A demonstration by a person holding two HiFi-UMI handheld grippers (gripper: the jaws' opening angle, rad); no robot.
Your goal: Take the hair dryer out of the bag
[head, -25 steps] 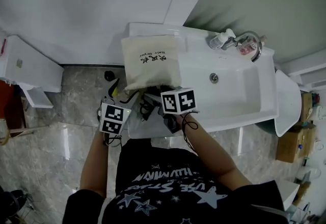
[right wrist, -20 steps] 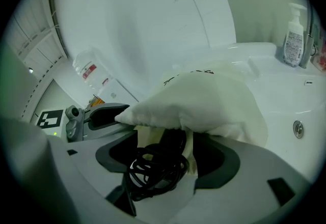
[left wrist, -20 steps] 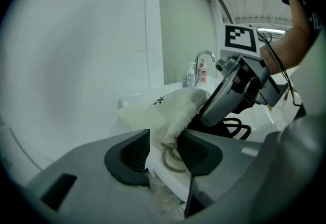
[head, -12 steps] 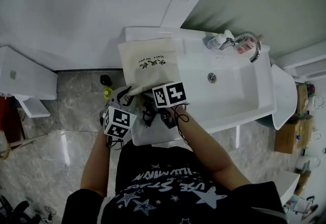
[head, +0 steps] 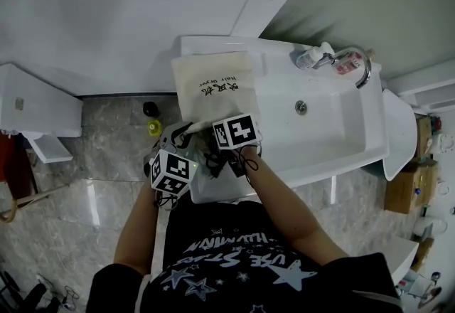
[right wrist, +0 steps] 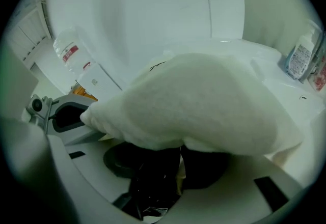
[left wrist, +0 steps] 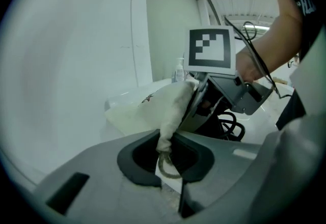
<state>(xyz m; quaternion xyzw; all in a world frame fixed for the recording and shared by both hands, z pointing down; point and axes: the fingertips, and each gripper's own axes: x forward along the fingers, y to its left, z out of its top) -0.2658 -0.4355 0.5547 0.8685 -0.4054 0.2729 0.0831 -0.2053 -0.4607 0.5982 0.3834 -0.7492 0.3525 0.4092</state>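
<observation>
A cream cloth bag [head: 213, 87] with black print lies on the counter left of the sink. My left gripper [head: 182, 136] holds the bag's near left corner; in the left gripper view [left wrist: 168, 159] its jaws are closing tight on the fabric and drawstring loop [left wrist: 165, 139]. My right gripper [head: 217, 151] points down at the bag's mouth. In the right gripper view [right wrist: 158, 177] the black hair dryer [right wrist: 153, 167] sits between its closing jaws, under the lifted bag [right wrist: 204, 106]. A black cord [left wrist: 232, 126] trails out beside it.
The white sink basin [head: 334, 141] lies to the right, with a faucet [head: 355, 62] and bottles [head: 313, 55] at its back. A white cabinet [head: 35, 116] stands at the left over a marble floor. Small yellow and black items [head: 152, 119] sit on the floor below the counter.
My left gripper has come up to the bag's corner and shut on it. My right gripper has sunk toward the bag's mouth, its jaws narrowing round the black hair dryer.
</observation>
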